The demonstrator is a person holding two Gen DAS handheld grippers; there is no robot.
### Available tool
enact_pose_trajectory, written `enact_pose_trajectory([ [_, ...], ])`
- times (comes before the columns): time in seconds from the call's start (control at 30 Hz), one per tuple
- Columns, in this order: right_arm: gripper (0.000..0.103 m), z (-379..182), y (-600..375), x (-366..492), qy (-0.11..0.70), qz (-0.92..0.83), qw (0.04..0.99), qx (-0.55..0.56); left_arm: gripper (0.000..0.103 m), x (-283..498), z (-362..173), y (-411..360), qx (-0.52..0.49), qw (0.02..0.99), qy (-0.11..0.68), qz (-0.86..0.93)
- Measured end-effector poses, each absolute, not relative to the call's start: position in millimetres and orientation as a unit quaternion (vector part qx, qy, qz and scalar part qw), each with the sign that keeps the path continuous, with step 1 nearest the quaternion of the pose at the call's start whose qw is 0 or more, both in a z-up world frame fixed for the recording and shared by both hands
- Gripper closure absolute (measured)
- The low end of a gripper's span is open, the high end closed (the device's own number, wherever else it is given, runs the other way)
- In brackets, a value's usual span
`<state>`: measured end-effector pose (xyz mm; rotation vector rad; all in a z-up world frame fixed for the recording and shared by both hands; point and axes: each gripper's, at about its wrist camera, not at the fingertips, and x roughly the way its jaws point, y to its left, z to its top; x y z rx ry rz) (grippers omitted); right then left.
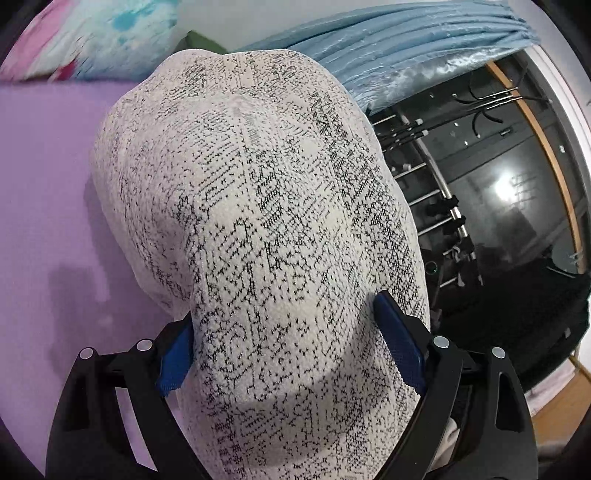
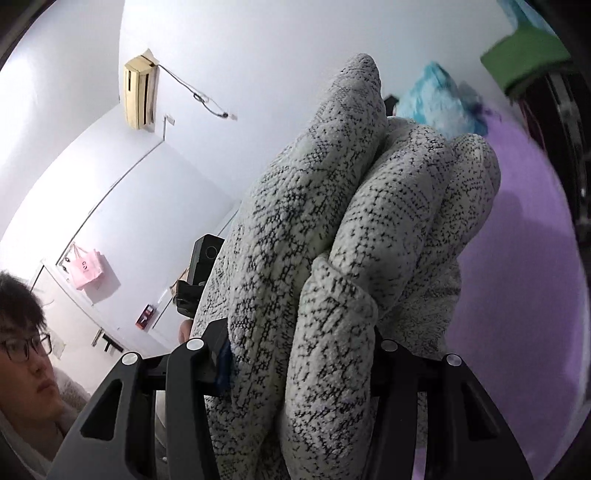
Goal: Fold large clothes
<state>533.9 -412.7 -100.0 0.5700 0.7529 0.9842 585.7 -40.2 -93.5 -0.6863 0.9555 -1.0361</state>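
Observation:
A large white knit garment with black speckles point(image 1: 258, 206) fills the left wrist view, bunched and lifted over a purple sheet point(image 1: 44, 177). My left gripper point(image 1: 284, 343) is shut on a thick fold of it, with the blue pads point(image 1: 395, 343) pressed into the cloth on both sides. In the right wrist view the same garment point(image 2: 332, 258) hangs in several thick folds. My right gripper point(image 2: 303, 365) is shut on that bundle, which hides its fingertips.
A blue curtain point(image 1: 388, 48) hangs at the back. A metal rack point(image 1: 443, 192) and a dark window stand to the right of the bed. A person's face point(image 2: 26, 354) is at the lower left. Blue and pink pillows point(image 1: 92, 33) lie at the bed's head.

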Motion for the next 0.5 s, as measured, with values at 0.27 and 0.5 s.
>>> enact_pose_trajectory([
  [0.27, 0.055, -84, -417, 606, 0.342, 0.441, 0.795, 0.239, 0.019, 673, -90, -47, -0.308, 0.705, 0.421, -0.480],
  [0.5, 0.055, -176, -393, 680, 0.383, 0.466, 0.745, 0.284, 0.019, 721, -165, -7, -0.319, 0.724, 0.444, -0.419],
])
